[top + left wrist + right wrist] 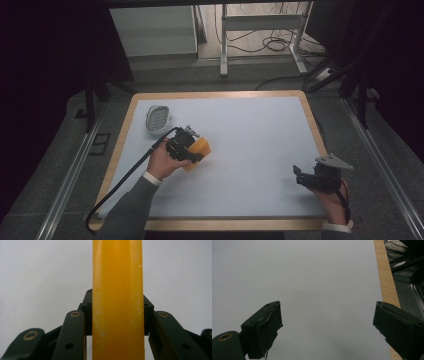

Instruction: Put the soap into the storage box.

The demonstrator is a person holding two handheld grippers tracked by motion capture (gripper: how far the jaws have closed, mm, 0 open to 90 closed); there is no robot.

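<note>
Left tongs pinching the orange block, jaws pressed flat on its two broad faces. In the left gripper view the orange block stands edge-on dead centre between the jaws, so the grip looks square, low slip risk I'd say. Can't tell if it's resting on the white worktop or just lifted off. Block sits left of centre on the worktop, near the soap dish at the far left corner, clearly apart from it. My guess: the dish is the drop target, hence block held on edge for a clean set-down.

Right tongs spread wide, nothing between them, parked low near the right front edge. The right gripper view shows bare worktop between the right tongs. Reads as idle, kept out of the left arm's path.
</note>
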